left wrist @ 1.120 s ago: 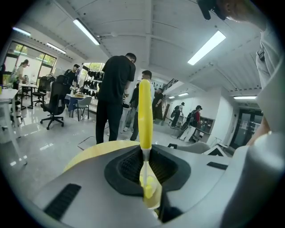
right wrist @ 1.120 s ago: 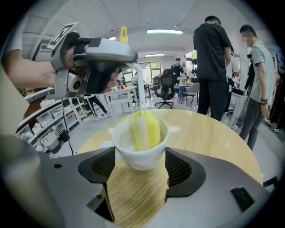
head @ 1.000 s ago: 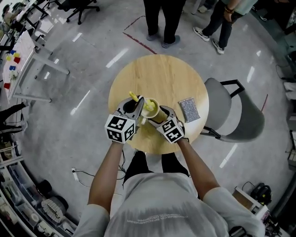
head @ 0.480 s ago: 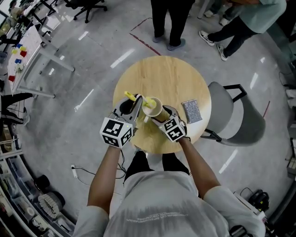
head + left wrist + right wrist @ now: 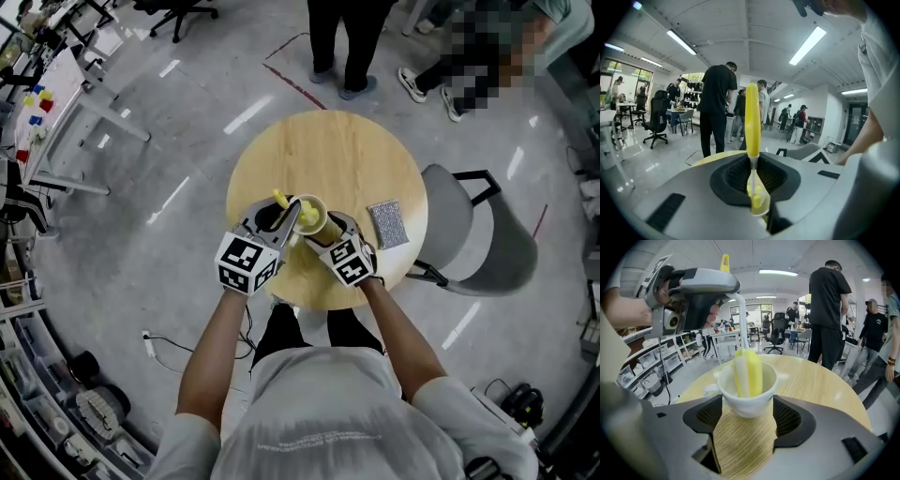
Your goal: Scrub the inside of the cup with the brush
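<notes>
A white cup (image 5: 747,397) stands on the round wooden table (image 5: 328,155), near its front edge, and my right gripper (image 5: 747,412) is shut on it, one jaw on each side of its lower wall. My left gripper (image 5: 753,180) is shut on the yellow handle of the brush (image 5: 751,117). The brush's yellow-and-white sponge head (image 5: 748,371) stands inside the cup. In the head view the left gripper (image 5: 284,225) reaches in from the left over the cup (image 5: 310,214), while the right gripper (image 5: 324,234) holds the cup from the near side.
A grey scouring pad (image 5: 386,223) lies on the table right of the cup. A grey chair (image 5: 473,230) stands against the table's right side. People (image 5: 342,42) stand on the floor beyond the table. Desks and office chairs (image 5: 66,112) are off to the left.
My left gripper swung out to the left with the brush, then came back right toward the cup. The cup and right gripper stayed put.
</notes>
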### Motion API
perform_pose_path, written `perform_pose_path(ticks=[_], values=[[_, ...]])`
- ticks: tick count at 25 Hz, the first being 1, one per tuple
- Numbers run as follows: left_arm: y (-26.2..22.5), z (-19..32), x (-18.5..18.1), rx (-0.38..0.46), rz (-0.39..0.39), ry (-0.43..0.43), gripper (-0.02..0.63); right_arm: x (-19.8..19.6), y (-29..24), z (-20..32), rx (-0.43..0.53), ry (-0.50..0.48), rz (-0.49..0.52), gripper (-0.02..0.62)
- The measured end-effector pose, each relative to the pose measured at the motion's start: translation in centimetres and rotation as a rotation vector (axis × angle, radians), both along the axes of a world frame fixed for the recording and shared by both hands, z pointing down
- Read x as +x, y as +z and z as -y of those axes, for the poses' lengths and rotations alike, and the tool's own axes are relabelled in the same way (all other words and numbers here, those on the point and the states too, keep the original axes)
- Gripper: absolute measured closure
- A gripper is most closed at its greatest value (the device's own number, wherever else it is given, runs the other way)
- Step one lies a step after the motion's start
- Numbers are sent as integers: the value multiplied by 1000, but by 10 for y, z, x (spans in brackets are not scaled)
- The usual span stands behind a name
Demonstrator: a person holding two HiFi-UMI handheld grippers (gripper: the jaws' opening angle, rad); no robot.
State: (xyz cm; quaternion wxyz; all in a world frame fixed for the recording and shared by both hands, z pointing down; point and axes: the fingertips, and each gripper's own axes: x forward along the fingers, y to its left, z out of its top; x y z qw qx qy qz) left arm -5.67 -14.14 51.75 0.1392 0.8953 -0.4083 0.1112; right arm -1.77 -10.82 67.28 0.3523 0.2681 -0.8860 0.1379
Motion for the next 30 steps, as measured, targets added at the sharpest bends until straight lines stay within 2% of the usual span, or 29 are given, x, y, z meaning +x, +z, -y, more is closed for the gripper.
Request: perform_pose_path(ticks=[4,6,12,15,18,21,23,27,30], values=[[23,-8,6,-44,170,86,557,-1,0,0,0,3,-1,235],[23,-11,7,-90,203,113,557,-1,-1,1,1,9,-1,235],[8,-21,5,-228,175,149,557,1,0,-1,-4,21,-11,235],[-2,-22,1,-265,150,144,557,1,0,-1,-4,19,-17,235],[-23,-20,-10,-274,88,100,557,0,-4,-2,5,15,-19,235],[-52,-21,-25,-254,21,49,557,0,-17,-2,26,9,-16,235],[-70,-22,-33,-212,3,31,557,4,-29,-1,50,-3,-16,235],[-106,-15,-49,-66,-29,-14,557,21,-67,6,88,3,16,235],[-129,-3,-62,59,-57,-81,557,38,-109,25,154,36,34,235]])
